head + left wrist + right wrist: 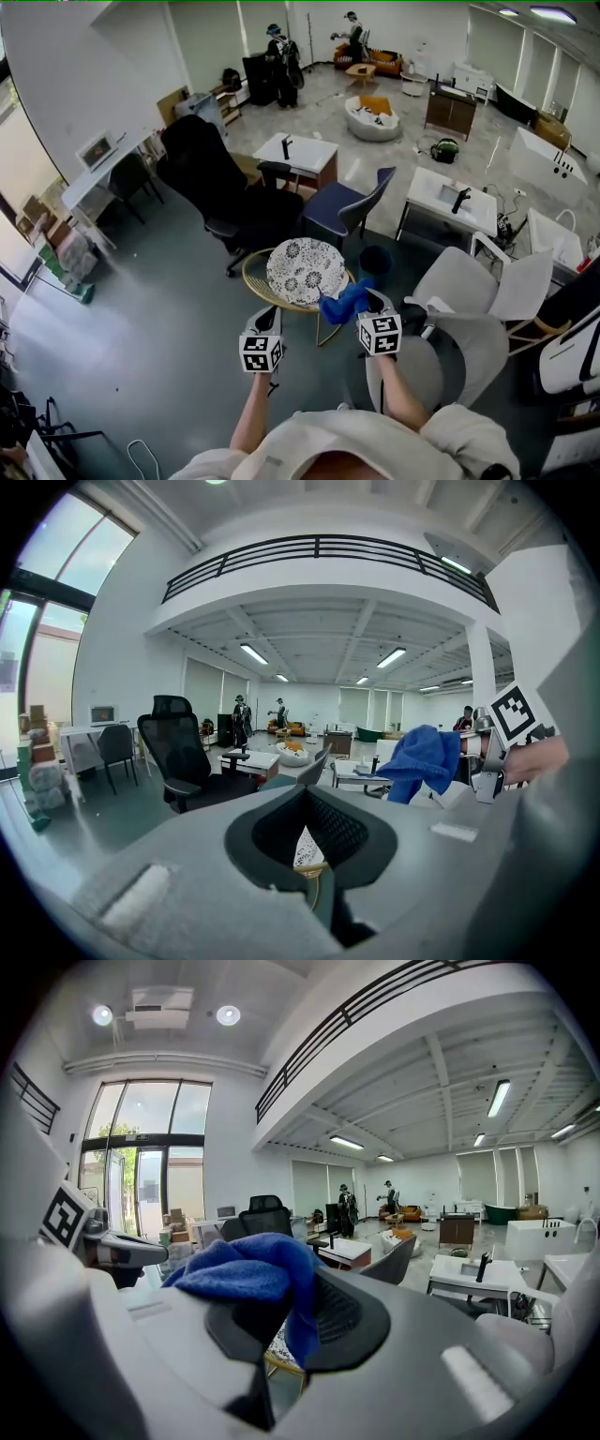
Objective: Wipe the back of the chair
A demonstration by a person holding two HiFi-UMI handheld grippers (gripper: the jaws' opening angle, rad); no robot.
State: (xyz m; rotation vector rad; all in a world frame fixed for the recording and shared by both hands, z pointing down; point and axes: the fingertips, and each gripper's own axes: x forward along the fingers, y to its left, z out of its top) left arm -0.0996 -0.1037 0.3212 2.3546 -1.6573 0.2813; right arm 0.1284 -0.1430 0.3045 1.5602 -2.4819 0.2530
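In the head view, the person's right gripper is holding a crumpled blue cloth just right of the centre of the frame. The right gripper view shows its jaws clamping the cloth, which is bunching over the left jaw and hanging down between the dark pads. The cloth is hanging just at the lower right rim of a round chair with a black-and-white patterned cushion and a thin gold metal frame; whether it is touching the cushion cannot be told.

The left gripper is hovering at the chair's lower left edge, well apart from the cloth. Its own view shows the jaws drawn in to a narrow slit and carrying nothing, with a sliver of the patterned cushion showing through the gap.

A light grey swivel chair is standing at the lower right, beside the right forearm. A black high-backed office chair is standing in the upper left.
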